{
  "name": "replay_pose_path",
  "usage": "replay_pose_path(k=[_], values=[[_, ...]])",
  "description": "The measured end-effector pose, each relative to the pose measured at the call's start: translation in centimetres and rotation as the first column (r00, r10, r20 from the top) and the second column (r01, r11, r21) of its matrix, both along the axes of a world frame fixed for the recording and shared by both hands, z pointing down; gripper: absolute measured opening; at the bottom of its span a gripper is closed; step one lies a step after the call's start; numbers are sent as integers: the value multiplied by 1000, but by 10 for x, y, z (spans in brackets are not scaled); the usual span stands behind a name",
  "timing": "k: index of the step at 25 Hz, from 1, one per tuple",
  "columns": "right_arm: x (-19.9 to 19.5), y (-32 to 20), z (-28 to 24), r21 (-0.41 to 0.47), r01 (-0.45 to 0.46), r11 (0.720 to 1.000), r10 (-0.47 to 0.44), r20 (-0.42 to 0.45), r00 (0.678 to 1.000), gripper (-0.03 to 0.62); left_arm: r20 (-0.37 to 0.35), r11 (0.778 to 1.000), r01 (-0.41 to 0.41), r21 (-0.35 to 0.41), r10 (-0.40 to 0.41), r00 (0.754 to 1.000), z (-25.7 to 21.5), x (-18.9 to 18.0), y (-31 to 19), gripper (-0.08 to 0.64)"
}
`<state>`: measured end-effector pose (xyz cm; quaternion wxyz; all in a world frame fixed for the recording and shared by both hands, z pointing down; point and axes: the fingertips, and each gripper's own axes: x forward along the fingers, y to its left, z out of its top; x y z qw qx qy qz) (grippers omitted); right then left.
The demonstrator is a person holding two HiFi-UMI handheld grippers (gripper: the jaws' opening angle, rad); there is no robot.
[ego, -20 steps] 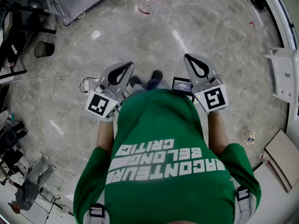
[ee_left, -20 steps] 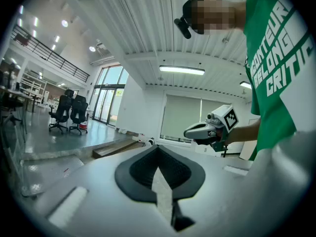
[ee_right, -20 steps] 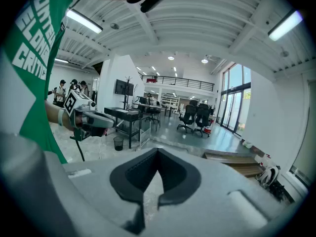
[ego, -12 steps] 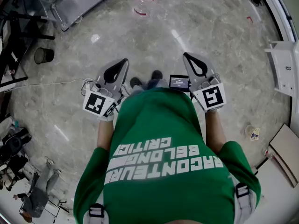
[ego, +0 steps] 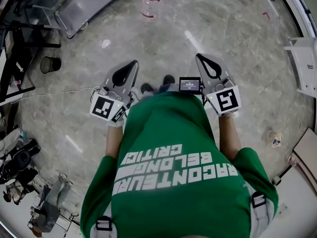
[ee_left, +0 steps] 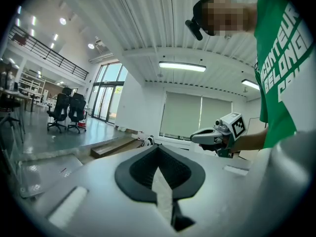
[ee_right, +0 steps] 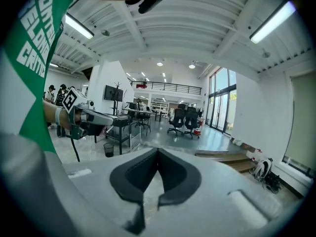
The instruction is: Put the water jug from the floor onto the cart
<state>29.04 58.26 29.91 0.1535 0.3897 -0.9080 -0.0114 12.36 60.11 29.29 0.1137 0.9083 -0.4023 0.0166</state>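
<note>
The water jug [ego: 149, 2] is clear plastic with a red cap and stands on the marble floor at the top of the head view, well ahead of me. The grey flat cart [ego: 86, 4] lies to its left at the top left. My left gripper [ego: 132, 63] and right gripper [ego: 199, 57] are held out in front of my green shirt, side by side, both far short of the jug. Each has its jaws closed together with nothing between them, as both gripper views show. The right gripper [ee_left: 193, 138] shows in the left gripper view, and the left gripper [ee_right: 112, 118] in the right gripper view.
A black waste bin [ego: 50, 64] and dark desks [ego: 15, 43] stand at the left. A cable with a power strip [ego: 91, 89] runs across the floor by my left gripper. White furniture [ego: 303, 63] stands at the right, boards [ego: 307, 157] at lower right. Office chairs [ee_right: 183, 122] stand farther off.
The jug and cart have slid towards the top edge of the head view and a little left. Both grippers stay shut and side by side.
</note>
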Motion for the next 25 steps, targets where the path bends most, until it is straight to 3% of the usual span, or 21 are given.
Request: replay_pose_path(k=[8,13,25], values=[[46,-13,12,6,-51,999,51,-25,998,-8,6,1000,1,-29,-1,1000,5,31,-8,15],[63,-20,28,-20,-37,999,36,-23,999,-8,32,1000,0,-2,0,999,-1,47,-15,15],[31,-54,44,-55,-8,998,5,-59,998,-8,3,998,57,-21,-57,998,22,15,-34,15]])
